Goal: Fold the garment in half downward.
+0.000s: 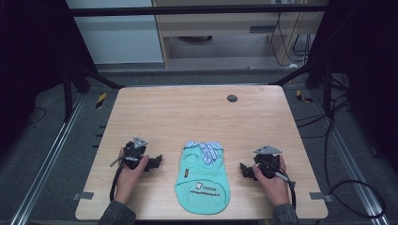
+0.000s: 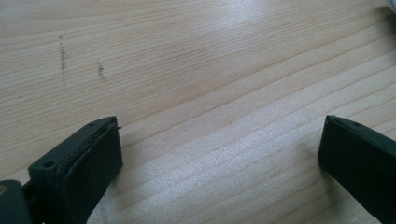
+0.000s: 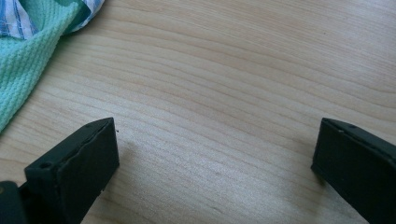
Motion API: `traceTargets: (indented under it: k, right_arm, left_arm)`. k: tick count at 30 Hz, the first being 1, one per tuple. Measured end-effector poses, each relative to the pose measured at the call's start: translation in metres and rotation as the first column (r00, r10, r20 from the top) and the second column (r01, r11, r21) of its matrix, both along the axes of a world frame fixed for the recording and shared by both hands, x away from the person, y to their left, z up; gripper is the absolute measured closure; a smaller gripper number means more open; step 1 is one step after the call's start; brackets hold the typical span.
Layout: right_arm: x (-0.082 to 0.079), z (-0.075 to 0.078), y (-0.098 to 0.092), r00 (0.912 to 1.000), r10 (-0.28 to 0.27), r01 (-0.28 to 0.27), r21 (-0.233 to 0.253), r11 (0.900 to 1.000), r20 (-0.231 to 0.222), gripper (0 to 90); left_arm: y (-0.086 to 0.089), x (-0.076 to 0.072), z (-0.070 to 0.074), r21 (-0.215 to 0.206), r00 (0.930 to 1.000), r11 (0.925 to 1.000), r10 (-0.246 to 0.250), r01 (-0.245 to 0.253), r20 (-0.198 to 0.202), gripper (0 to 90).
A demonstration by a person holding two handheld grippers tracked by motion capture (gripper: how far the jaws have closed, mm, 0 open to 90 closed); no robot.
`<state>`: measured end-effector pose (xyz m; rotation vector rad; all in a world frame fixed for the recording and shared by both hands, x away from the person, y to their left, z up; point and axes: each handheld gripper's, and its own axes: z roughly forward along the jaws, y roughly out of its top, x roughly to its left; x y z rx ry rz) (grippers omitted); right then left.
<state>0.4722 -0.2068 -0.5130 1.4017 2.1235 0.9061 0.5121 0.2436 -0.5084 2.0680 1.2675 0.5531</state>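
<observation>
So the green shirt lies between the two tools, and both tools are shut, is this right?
Not quite. The shirt does lie between them, but the left tool and the right tool are both open: each gripper view shows its jaws wide apart over bare table.

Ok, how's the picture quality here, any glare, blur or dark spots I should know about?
High view: table evenly lit, surroundings fall into darkness, mint garment clear, its print too small to read. Left gripper view: soft glare on the wood, near jaws slightly blurred. Right gripper view: wood grain sharp, garment edge in focus.
</observation>
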Motion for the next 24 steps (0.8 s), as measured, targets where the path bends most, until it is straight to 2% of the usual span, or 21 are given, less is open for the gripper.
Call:
traceTargets:
  k: [8,10,12,15,16,18,19,21,24]
  right_arm:
    - [0.0,0.0,0.0,1.0,0.002,-0.002,0.005,1.0,-0.005,0.4]
    - [0.0,0.0,0.0,1.0,0.004,-0.004,0.006,1.0,-0.006,0.3]
    - [0.0,0.0,0.0,1.0,0.005,-0.005,0.007,1.0,-0.006,0.3]
    - [0.001,0.001,0.0,0.9992,0.039,-0.039,0.003,0.999,0.0,4.1]
    - [0.002,0.003,0.0,0.9986,0.052,-0.052,-0.003,0.999,-0.01,5.7]
    - [0.006,0.008,0.001,0.9977,0.061,-0.061,0.001,0.998,-0.029,7.0]
    - [0.009,0.013,0.002,0.9971,0.071,-0.071,0.002,0.997,-0.028,8.7]
    - [0.015,0.02,0.004,0.9957,0.087,-0.087,0.014,0.996,-0.031,8.9]
    - [0.025,0.031,0.01,0.9936,0.105,-0.105,0.008,0.994,-0.042,19.2]
  left_arm:
    - [0.0,-0.001,0.0,0.0,0.9999,0.9999,-0.014,0.014,0.002,0.0]
    - [-0.002,-0.002,0.001,-0.009,0.9998,0.9998,-0.019,0.019,0.009,2.4]
    - [-0.004,-0.002,0.003,-0.017,0.9997,0.9996,-0.023,0.023,-0.004,3.8]
    - [-0.005,0.0,0.009,-0.03,0.999,0.9986,-0.043,0.042,-0.015,5.3]
    - [-0.005,0.0,0.009,-0.03,0.999,0.9986,-0.043,0.042,-0.015,5.7]
    - [-0.007,0.004,0.025,-0.028,0.9977,0.9973,-0.067,0.067,0.008,6.2]
    - [-0.007,0.006,0.03,-0.04,0.9969,0.9961,-0.078,0.078,0.009,6.5]
    - [-0.01,0.012,0.038,-0.061,0.9951,0.9932,-0.099,0.099,-0.001,6.6]
    - [-0.018,0.023,0.047,-0.049,0.9896,0.9887,-0.143,0.142,-0.019,7.6]
